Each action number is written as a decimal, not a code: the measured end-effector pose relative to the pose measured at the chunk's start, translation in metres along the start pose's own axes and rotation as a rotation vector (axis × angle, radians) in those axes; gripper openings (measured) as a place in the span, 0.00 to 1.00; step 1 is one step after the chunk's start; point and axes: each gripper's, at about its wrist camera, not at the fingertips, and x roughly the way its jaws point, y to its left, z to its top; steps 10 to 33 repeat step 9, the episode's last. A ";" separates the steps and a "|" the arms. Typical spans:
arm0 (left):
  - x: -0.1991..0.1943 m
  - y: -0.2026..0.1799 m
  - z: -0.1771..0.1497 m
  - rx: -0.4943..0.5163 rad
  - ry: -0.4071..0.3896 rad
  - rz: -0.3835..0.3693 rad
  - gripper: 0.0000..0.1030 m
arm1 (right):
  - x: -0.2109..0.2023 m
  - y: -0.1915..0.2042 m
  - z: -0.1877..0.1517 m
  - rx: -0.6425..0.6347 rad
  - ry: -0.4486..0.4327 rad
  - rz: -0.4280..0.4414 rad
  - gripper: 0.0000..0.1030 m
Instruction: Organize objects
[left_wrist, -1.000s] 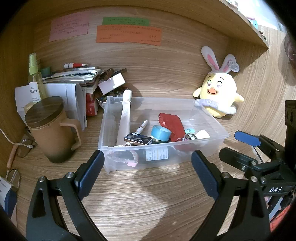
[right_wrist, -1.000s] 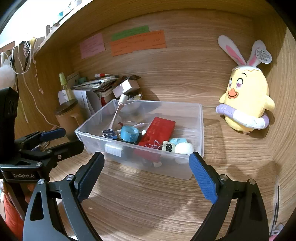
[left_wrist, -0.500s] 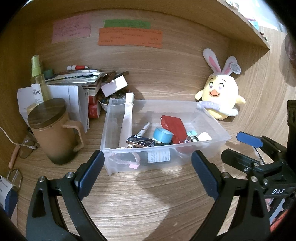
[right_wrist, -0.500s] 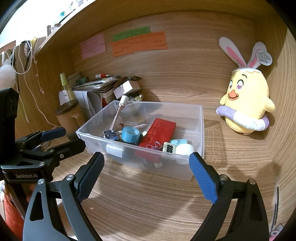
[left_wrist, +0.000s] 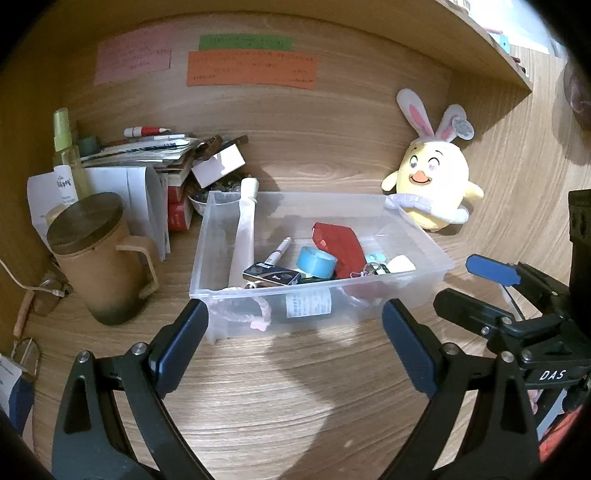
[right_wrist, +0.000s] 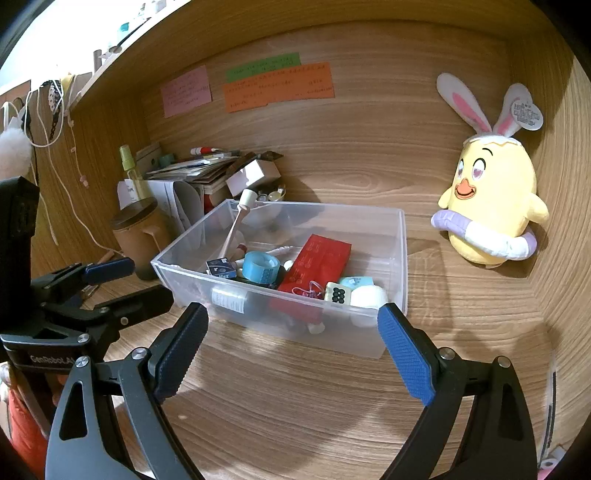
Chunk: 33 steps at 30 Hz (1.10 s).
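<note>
Fingers of left gripper (left_wrist: 291, 339) and right gripper (right_wrist: 291, 347) spread wide, empty, before clear bin (left_wrist: 424, 254).

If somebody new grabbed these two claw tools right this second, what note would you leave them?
Left gripper: open, empty, above the wooden desk before the bin.
Right gripper: open, empty, likewise short of the bin.
Clear plastic bin: already holds a blue tape roll, flat red box, white marker pen and small bits.
Outside: brown lidded mug to its left, yellow chick plush with rabbit ears to its right.
Left to do: nothing is gripped; choose the next item.
</note>
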 end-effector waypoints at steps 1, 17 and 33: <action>-0.001 -0.001 0.000 0.003 -0.007 0.003 0.93 | 0.000 0.001 0.000 -0.001 0.001 -0.002 0.89; -0.003 -0.003 -0.001 0.014 -0.018 0.000 0.93 | 0.003 -0.002 0.000 -0.001 0.008 0.002 0.89; -0.003 -0.003 -0.001 0.014 -0.018 0.000 0.93 | 0.003 -0.002 0.000 -0.001 0.008 0.002 0.89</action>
